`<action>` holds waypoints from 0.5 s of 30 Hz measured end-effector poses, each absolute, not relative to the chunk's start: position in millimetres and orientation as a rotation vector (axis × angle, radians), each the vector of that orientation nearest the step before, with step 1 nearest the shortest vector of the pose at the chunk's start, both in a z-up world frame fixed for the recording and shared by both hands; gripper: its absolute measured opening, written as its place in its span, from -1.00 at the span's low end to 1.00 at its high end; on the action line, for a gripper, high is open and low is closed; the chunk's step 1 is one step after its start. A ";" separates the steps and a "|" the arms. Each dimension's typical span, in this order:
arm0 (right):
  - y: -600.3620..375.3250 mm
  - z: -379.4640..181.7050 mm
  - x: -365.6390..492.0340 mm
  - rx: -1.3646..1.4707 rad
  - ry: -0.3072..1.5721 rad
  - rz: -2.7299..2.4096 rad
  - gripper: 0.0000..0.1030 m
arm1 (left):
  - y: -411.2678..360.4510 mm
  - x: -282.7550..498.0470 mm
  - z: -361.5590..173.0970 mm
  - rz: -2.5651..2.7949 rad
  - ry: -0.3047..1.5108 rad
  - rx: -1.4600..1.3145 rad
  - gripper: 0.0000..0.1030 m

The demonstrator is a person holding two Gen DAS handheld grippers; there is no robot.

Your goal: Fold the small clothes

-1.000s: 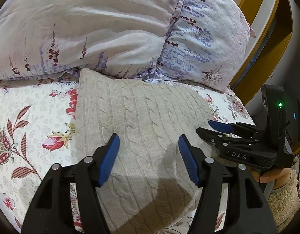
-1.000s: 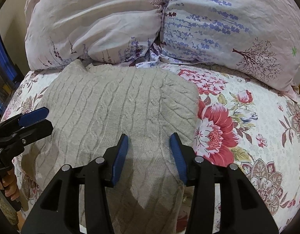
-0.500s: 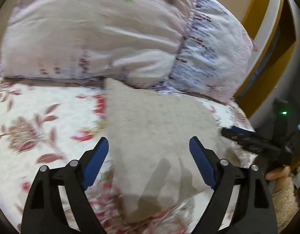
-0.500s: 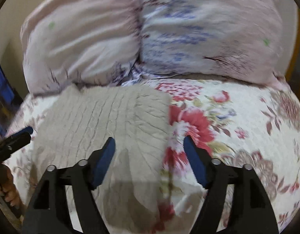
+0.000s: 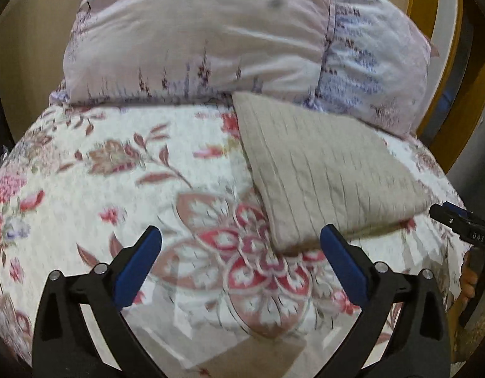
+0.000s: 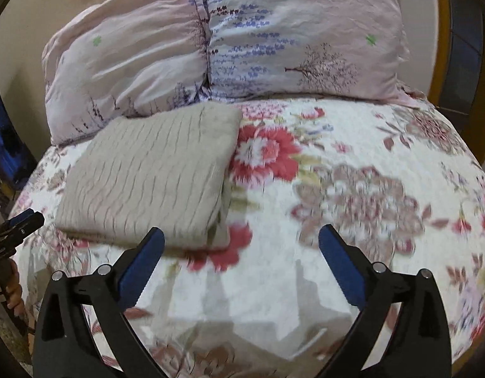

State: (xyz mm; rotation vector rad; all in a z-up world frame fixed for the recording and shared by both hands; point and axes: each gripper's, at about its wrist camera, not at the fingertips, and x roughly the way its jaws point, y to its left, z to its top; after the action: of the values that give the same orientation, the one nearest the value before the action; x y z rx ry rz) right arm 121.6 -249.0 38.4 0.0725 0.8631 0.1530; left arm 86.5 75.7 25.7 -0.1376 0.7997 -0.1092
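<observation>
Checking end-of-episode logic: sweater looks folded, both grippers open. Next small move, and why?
Probably pull both back and stop. The beige knit sweater lies as a compact folded rectangle on the floral bedspread, its far edge against the pillows. The left gripper and right gripper stand open, holding nothing, clear of the cloth.

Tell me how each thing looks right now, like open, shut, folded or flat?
left gripper: open, fingers wide apart, holding nothing.
right gripper: open, fingers wide apart, holding nothing.
beige cable-knit sweater: folded into a neat rectangle, lying flat on the bedspread, touched by neither gripper.
floral bedspread: spread flat.
two pillows: propped side by side behind the sweater.
</observation>
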 end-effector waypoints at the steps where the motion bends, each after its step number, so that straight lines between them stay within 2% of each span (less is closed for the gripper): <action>1: -240.4 32.8 121.6 0.047 0.885 0.160 0.97 | 73.3 85.0 23.1 -0.106 0.806 -0.134 0.96; 7: -209.2 20.5 125.2 -0.050 0.967 0.146 0.97 | 61.0 86.4 12.6 -0.074 0.857 -0.079 0.96; 15: -208.5 3.3 124.1 -0.012 1.050 0.074 0.97 | 38.0 88.8 0.4 -0.053 0.915 0.023 0.96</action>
State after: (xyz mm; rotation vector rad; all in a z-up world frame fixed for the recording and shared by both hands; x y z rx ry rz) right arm 124.1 -208.5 3.3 -0.0118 1.0500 0.0741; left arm 88.8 38.0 0.4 0.0227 0.9147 -0.0535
